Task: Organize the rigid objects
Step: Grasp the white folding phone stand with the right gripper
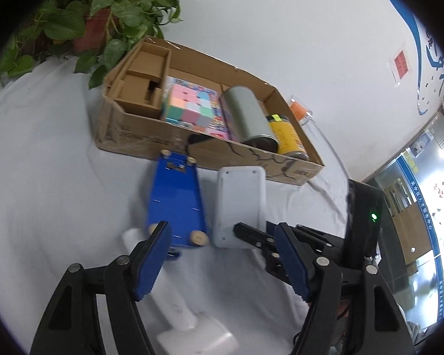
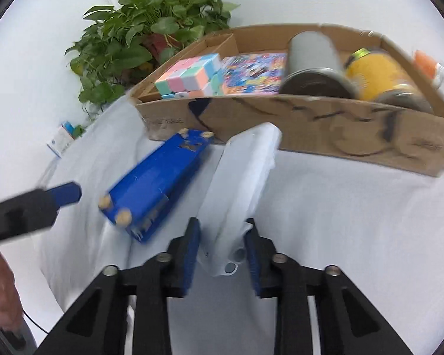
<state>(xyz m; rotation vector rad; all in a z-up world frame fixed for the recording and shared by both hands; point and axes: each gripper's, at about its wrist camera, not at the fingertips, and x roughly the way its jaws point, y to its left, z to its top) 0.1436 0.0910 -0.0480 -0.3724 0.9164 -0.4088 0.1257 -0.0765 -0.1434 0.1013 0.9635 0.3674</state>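
A cardboard box [image 1: 151, 131] [image 2: 310, 124] holds a pastel cube [image 1: 188, 108] [image 2: 189, 74], a colourful booklet [image 2: 253, 72], a grey can [image 1: 245, 117] [image 2: 313, 65] and a yellow can [image 1: 285, 134] [image 2: 379, 74]. In front of it lie a blue toy car upside down [image 1: 176, 198] [image 2: 155, 177] and a pale white flat device [image 1: 241, 201] [image 2: 239, 183]. My right gripper [image 2: 222, 251] [image 1: 250, 233] is shut on the white device's near end. My left gripper [image 1: 222, 236] is open just behind the blue car; one of its fingers [image 2: 65, 192] shows in the right wrist view.
A potted plant [image 1: 103, 20] [image 2: 151, 38] stands behind the box's left end. A glass with orange contents [image 1: 300, 111] [image 2: 429, 62] sits behind its right end. A white handled object [image 1: 189, 322] lies under my left gripper. A small white box [image 2: 60, 142] lies far left.
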